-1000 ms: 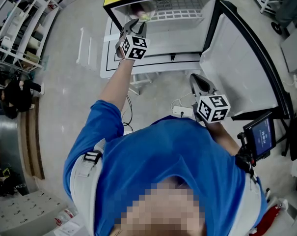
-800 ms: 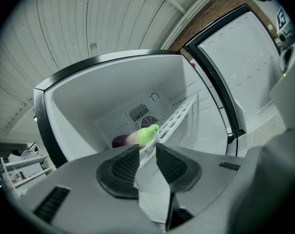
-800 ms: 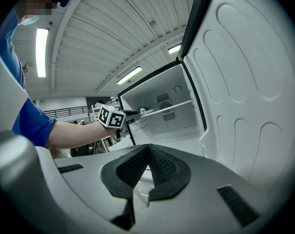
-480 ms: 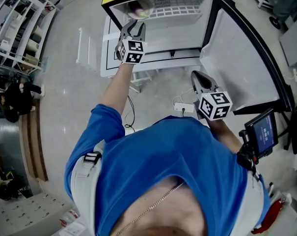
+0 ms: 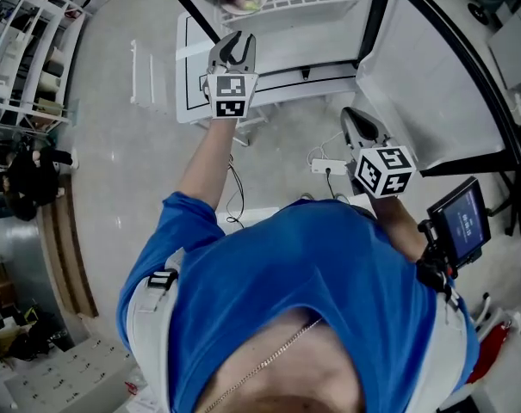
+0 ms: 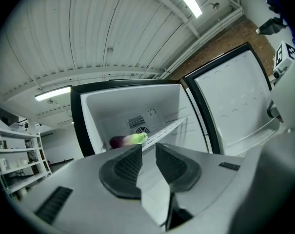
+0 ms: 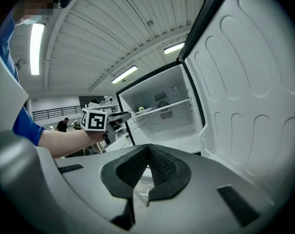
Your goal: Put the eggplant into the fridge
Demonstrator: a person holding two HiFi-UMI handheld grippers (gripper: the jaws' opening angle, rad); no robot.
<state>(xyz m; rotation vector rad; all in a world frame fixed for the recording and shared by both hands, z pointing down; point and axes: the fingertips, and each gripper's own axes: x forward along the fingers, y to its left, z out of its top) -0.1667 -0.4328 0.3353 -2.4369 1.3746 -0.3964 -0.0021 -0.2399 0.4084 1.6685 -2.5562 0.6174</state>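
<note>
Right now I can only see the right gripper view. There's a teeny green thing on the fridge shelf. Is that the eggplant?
Observer: Yes. The left gripper view shows the eggplant up close, purple at one end and green at the other. It lies on the shelf inside the fridge.
Operator: Is the other gripper holding something?
Observer: No. Its own view shows the left gripper with its jaws apart and nothing between them.
Operator: Is anything lying on the ground?
Observer: The head view shows what looks like a white power strip with a cable, on the floor in front of the fridge.
</note>
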